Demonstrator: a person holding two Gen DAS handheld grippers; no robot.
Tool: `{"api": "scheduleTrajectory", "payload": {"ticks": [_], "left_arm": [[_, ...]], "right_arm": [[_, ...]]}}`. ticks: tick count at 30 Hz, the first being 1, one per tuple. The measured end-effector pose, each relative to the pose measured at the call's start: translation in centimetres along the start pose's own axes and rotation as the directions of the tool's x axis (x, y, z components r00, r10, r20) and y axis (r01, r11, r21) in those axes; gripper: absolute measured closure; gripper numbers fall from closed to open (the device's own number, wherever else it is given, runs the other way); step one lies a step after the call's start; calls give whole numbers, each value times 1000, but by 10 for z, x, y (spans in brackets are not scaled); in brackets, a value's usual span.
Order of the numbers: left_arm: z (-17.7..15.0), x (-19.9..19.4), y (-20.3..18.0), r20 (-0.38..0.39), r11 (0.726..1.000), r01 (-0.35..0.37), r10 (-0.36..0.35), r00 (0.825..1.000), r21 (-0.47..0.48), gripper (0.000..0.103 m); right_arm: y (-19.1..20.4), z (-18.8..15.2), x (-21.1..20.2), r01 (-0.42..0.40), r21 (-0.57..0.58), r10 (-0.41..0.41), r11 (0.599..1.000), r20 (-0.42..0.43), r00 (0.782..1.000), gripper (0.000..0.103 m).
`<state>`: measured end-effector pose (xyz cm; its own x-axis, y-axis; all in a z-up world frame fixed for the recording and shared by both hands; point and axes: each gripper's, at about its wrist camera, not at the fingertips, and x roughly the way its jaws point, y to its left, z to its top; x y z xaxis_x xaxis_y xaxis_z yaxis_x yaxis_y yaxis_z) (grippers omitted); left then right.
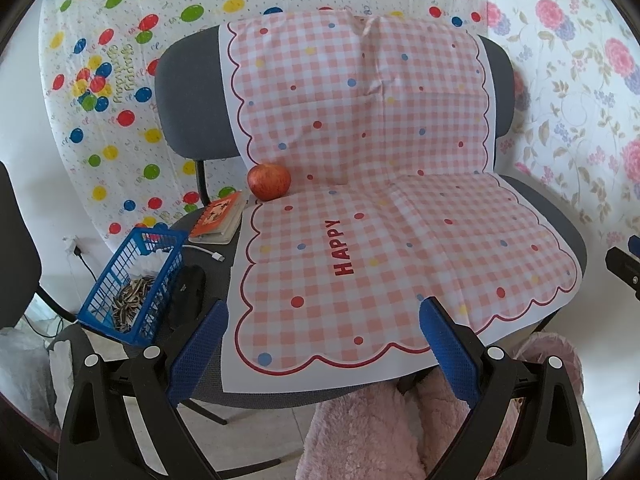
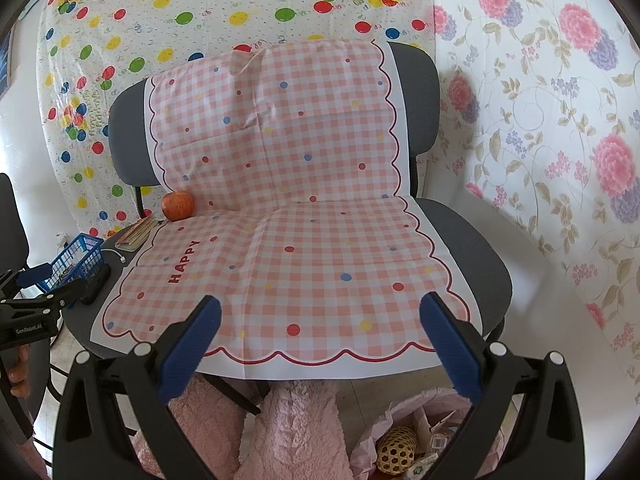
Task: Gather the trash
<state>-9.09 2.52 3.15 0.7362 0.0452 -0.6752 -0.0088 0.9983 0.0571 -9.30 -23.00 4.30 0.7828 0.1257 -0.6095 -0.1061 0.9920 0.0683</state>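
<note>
Sunflower seed shells (image 1: 130, 306) heaped in blue basket (image 1: 120, 280) at 9 o'clock on chair seat (image 1: 560, 224), left of checked cloth (image 1: 360, 240). Apple (image 1: 269, 181), notebook (image 1: 219, 218) at 11 o'clock of basket. Left tool (image 1: 322, 334) jaws wide apart, empty, above cloth front edge. Right tool (image 2: 320, 330) likewise wide, empty

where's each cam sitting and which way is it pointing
Left wrist: on the left tool, facing the draped chair head-on; its blue fingers show, open, and the right tool's edge.
Right wrist: on the right tool, further right, facing the chair; open blue fingers, the left tool and a hand show.
Shared: checked cloth, apple, blue basket, notebook.
</note>
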Motion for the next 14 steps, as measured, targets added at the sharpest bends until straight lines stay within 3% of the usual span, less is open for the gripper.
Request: {"api": "scheduleTrajectory", "payload": {"ticks": [7, 14], "left_arm": [[4, 12, -1, 1, 1000, -7, 7, 1000, 20, 8], [13, 75, 22, -97, 998, -7, 2, 995, -55, 8]], "right_arm": [[-3, 1, 12, -1, 10, 1, 1000, -20, 1000, 6], [-19, 3, 70, 46, 10, -44, 999, -109, 993, 6]]}}
